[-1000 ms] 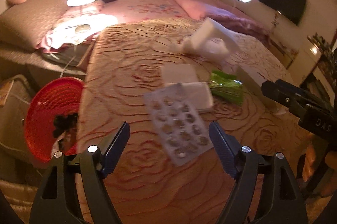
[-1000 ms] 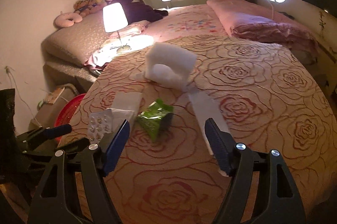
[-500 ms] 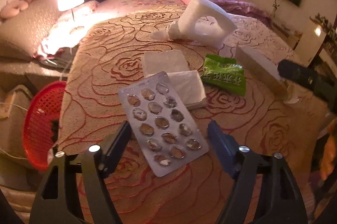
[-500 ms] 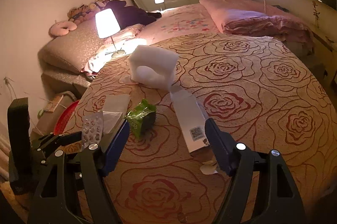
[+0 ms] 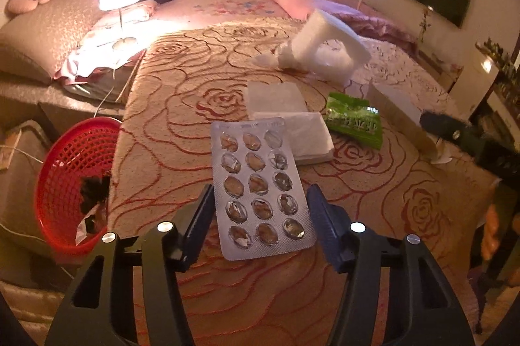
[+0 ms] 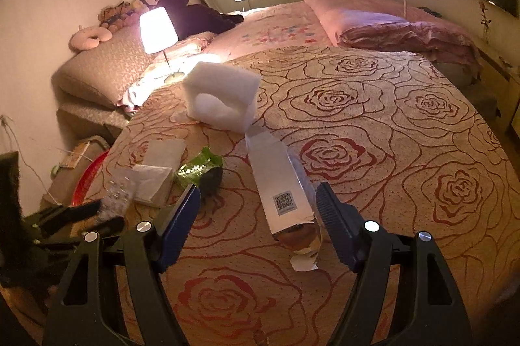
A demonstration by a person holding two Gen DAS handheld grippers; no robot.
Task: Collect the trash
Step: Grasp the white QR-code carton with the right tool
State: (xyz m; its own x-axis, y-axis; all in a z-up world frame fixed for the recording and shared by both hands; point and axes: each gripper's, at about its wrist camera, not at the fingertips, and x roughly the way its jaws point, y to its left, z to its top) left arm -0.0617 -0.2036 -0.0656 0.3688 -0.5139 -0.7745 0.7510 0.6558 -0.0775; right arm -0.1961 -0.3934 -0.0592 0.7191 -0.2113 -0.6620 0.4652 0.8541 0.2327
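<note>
My left gripper (image 5: pixel 260 209) is closing its jaws, the blister pack (image 5: pixel 260 186) lying flat on the bed between them, pads not yet pressing. It looks light, thin and springy, likely slippery; I'd pinch its long edges. My right gripper (image 6: pixel 256 209) stands wide around the box (image 6: pixel 279 183), a light carton, probably crushable.

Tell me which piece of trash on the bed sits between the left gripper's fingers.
The blister pack, silvery with rows of popped pockets. It lies between the closing left gripper; the green wrapper and white foam block lie farther up.
</note>
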